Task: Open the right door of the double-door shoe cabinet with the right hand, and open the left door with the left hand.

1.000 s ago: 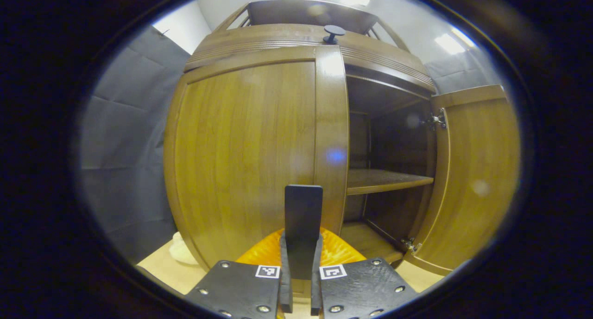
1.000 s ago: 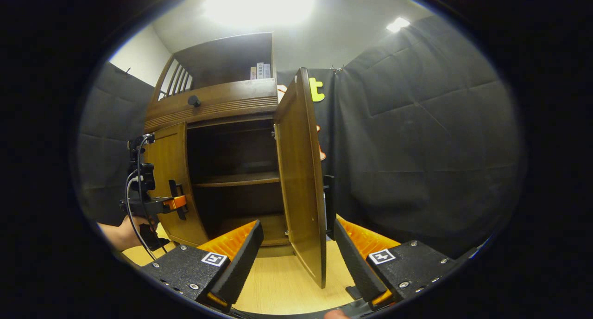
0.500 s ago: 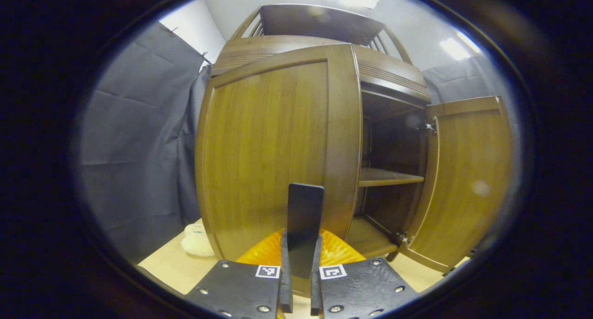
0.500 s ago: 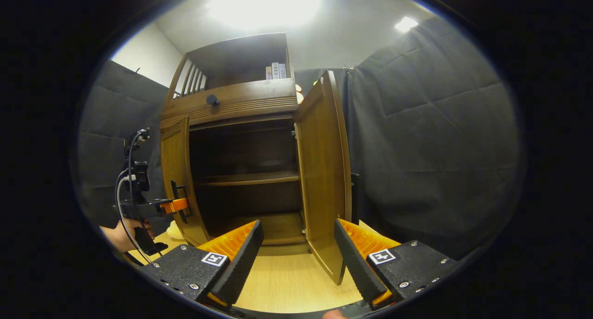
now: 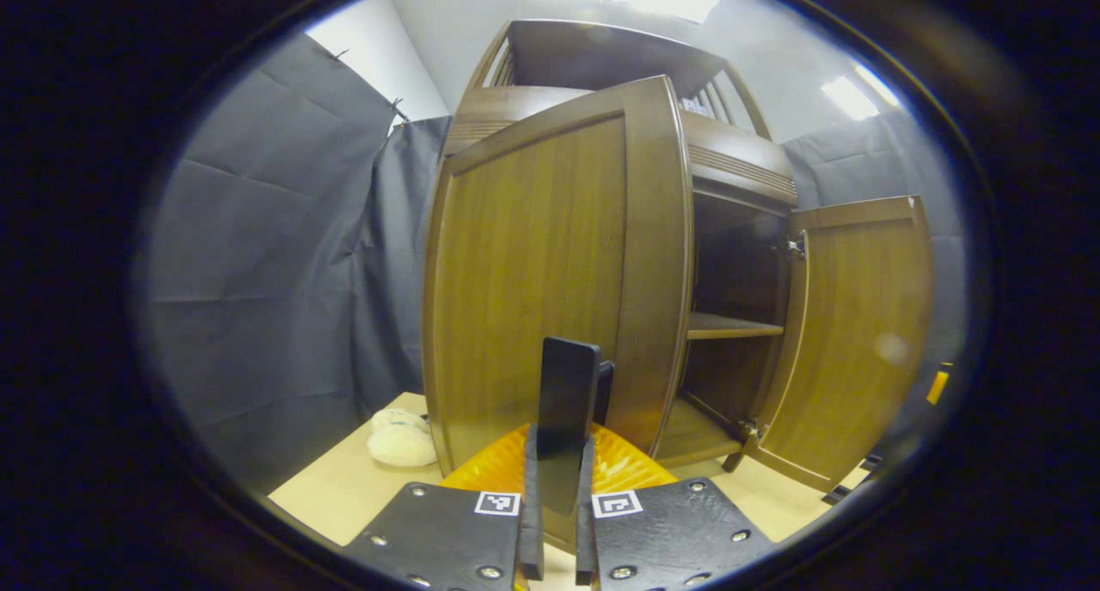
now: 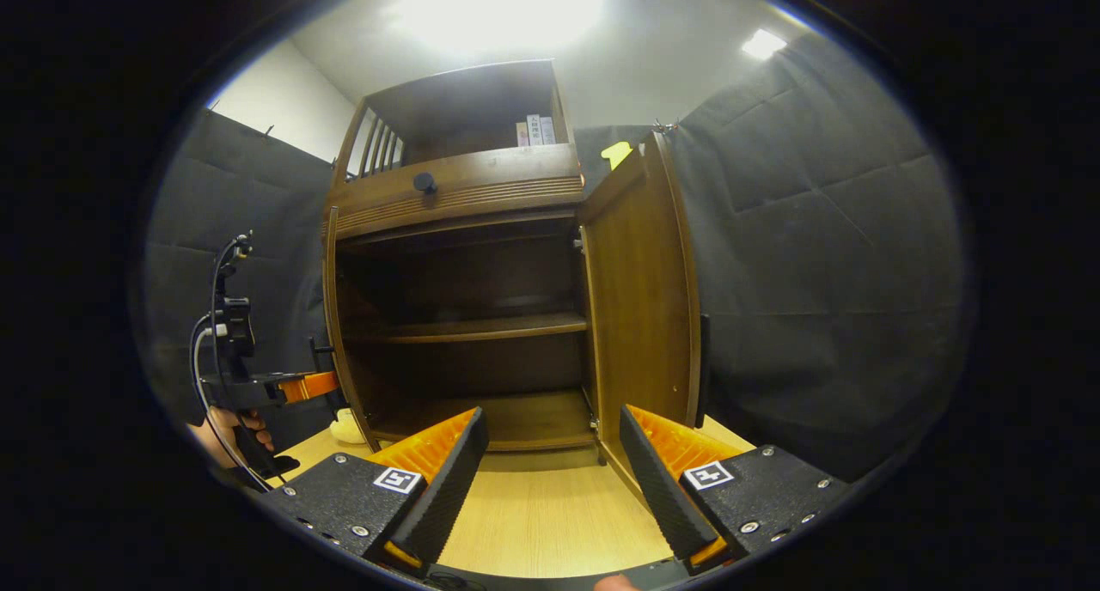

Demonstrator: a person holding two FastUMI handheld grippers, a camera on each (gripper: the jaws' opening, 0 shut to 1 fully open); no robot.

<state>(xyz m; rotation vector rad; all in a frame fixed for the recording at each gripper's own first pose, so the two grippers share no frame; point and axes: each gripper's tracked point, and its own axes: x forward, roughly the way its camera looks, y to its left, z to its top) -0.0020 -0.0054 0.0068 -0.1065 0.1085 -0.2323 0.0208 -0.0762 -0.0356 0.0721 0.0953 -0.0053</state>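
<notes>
Left gripper [image 5: 567, 419] is clamped on the dark handle [image 5: 604, 376] at the free edge of the left door [image 5: 550, 265], with my fingers [image 5: 565, 402] pressed close together over it. To finish this swing well I should follow the arc around the door's hinge instead of tugging straight back, keep the grip square so the handle cannot twist out, and ease off as the hinge nears its limit.

Right gripper [image 6: 554, 453] hangs wide open with nothing between its fingers, apart from the right door [image 6: 640, 299], which stands well open.

Seen from the right gripper view, the shoe cabinet [image 6: 455, 196] looks bare inside: its middle shelf [image 6: 481, 326] and bottom board [image 6: 507, 415] carry nothing I can make out. Up in the open top compartment [image 6: 464, 114] a few upright items stand at the back right corner. A pale soft thing [image 5: 400, 435] lies on the floor just beside the left door's foot.
</notes>
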